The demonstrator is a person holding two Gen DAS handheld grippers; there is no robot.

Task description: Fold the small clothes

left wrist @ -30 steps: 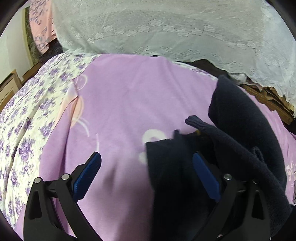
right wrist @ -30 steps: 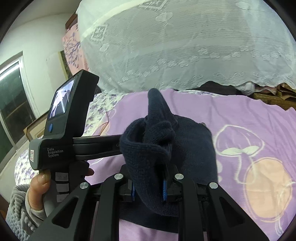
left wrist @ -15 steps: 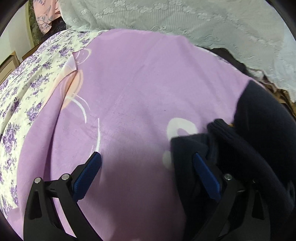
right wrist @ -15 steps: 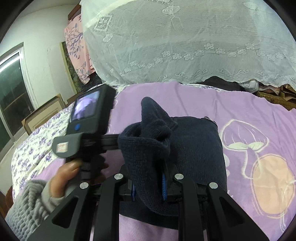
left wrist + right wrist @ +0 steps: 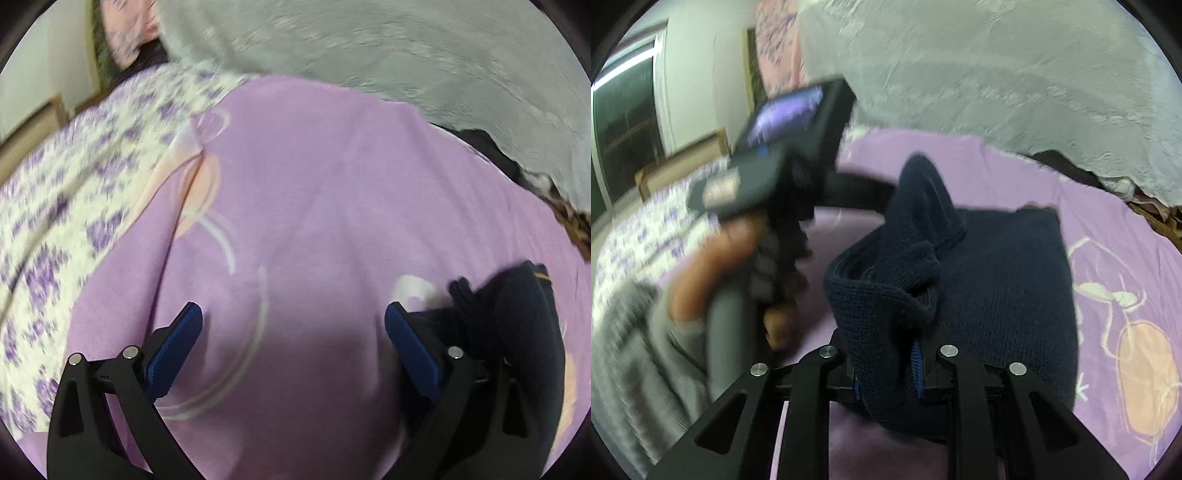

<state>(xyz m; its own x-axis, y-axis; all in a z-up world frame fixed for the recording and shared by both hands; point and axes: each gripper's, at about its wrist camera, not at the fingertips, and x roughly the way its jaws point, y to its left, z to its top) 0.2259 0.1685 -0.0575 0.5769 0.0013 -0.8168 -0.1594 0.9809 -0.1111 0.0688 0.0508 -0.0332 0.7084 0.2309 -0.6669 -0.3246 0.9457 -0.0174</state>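
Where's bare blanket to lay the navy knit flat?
Free: purple blanket between the floral sheet and white lace cover, under the open left claw. Crowded: the near right, where the right claw grips the navy knit.

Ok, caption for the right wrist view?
Right hand-held gripper pinches a fold of navy knit garment above the purple blanket.

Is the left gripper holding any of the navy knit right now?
No: the left gripper stands wide open over bare purple blanket, with the navy knit outside its right finger.
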